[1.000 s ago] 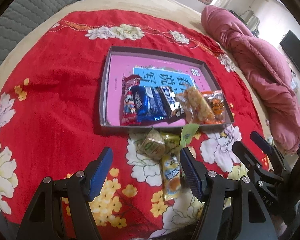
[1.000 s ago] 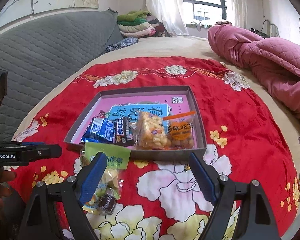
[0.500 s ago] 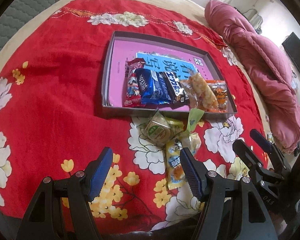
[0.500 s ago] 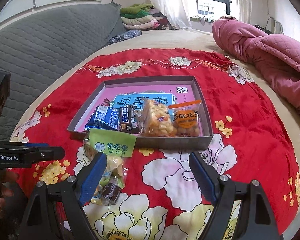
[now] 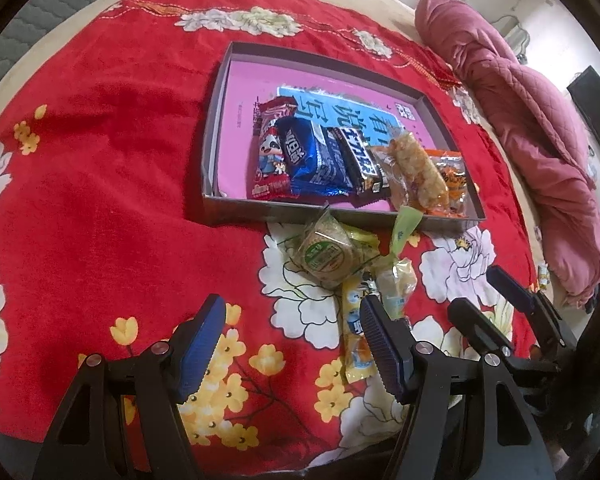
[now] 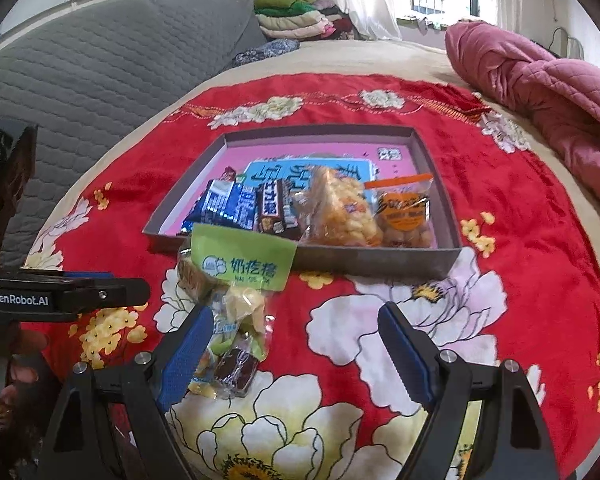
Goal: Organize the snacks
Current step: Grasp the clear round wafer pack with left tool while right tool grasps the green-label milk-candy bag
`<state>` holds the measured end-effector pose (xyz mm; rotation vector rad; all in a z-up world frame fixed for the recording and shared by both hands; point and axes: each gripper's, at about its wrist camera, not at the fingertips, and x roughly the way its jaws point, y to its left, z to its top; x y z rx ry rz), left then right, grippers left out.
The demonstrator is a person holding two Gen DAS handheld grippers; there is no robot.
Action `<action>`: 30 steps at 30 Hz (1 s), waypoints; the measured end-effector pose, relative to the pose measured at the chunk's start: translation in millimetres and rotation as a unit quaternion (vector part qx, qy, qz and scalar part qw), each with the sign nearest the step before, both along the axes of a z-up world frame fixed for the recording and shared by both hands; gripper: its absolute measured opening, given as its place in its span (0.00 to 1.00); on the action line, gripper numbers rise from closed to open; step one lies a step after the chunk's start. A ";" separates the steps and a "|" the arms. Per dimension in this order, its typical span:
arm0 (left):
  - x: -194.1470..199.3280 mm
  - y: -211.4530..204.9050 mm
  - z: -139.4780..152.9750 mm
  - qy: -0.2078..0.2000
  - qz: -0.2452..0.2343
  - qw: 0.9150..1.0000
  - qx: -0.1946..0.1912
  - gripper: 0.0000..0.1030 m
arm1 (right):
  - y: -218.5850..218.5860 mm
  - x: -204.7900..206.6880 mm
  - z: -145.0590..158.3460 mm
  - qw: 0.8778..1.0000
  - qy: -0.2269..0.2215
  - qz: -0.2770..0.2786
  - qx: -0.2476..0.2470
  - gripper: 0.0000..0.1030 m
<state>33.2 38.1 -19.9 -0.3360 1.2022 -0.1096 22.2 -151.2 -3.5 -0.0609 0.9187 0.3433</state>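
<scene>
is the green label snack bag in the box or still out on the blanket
Out. The green-label bag lies on the red blanket, against the near wall of the box, beside the other loose snacks.

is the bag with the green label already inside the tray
No, the bag with the green label lies on the red blanket just outside the near wall of the tray, with other loose snacks.

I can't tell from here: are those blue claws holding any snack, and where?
No. Left gripper and right gripper are both open and empty above the loose snacks.
</scene>
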 end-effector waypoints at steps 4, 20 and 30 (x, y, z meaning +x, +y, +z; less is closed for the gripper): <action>6.1 2.1 -5.3 0.002 0.002 1.000 -0.007 0.69 | 1.9 3.7 -9.5 1.000 0.017 0.004 0.007 0.81; 31.0 1.1 -24.5 0.012 -0.003 0.999 -0.049 0.69 | 15.5 19.7 -35.0 0.999 0.045 0.018 0.006 0.81; 38.1 -1.1 -35.8 0.016 -0.004 0.998 -0.055 0.69 | 23.0 28.4 -46.6 0.998 0.052 0.031 0.013 0.79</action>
